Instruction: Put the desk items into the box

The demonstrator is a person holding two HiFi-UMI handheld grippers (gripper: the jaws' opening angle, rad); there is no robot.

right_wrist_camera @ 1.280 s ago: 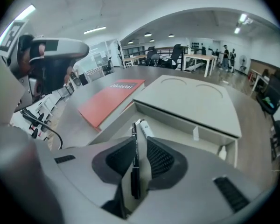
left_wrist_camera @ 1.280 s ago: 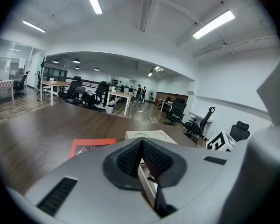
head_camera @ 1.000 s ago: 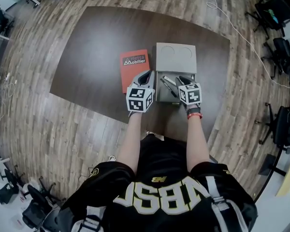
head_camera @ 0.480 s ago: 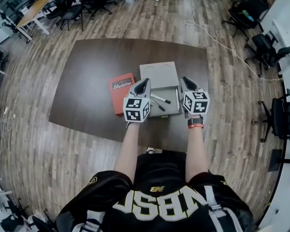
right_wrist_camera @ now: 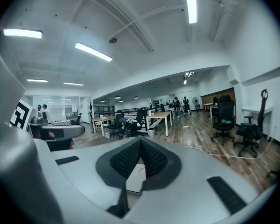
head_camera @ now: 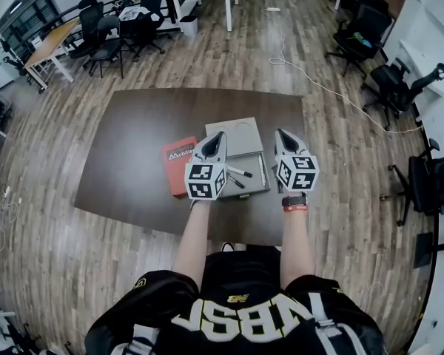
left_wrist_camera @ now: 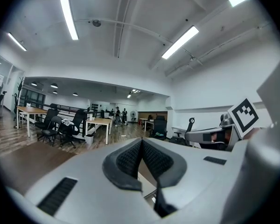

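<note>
A grey box (head_camera: 256, 188) stands open on the dark table (head_camera: 133, 146), its lid (head_camera: 240, 133) folded back. Inside lie a marker (head_camera: 239, 172) and other pens (head_camera: 263, 170). A red book (head_camera: 176, 163) rests on the table just left of the box. My left gripper (head_camera: 216, 136) hovers over the box's left edge, shut with nothing in it. My right gripper (head_camera: 283, 134) hangs above the box's right side, also shut and empty. In the left gripper view the left gripper (left_wrist_camera: 141, 141) aims level into the room. The right gripper (right_wrist_camera: 140, 140) does the same in its own view.
Office chairs (head_camera: 359, 32) stand around on the wood floor, and a white cable (head_camera: 333, 91) runs past the table's far right corner. Desks with chairs (head_camera: 111, 32) stand at the back left. The table's near edge (head_camera: 163, 224) is just in front of me.
Both grippers have risen from the box and tilted up toward the room. The right gripper's jaws have shut. The head view has lifted, showing more of the room.
</note>
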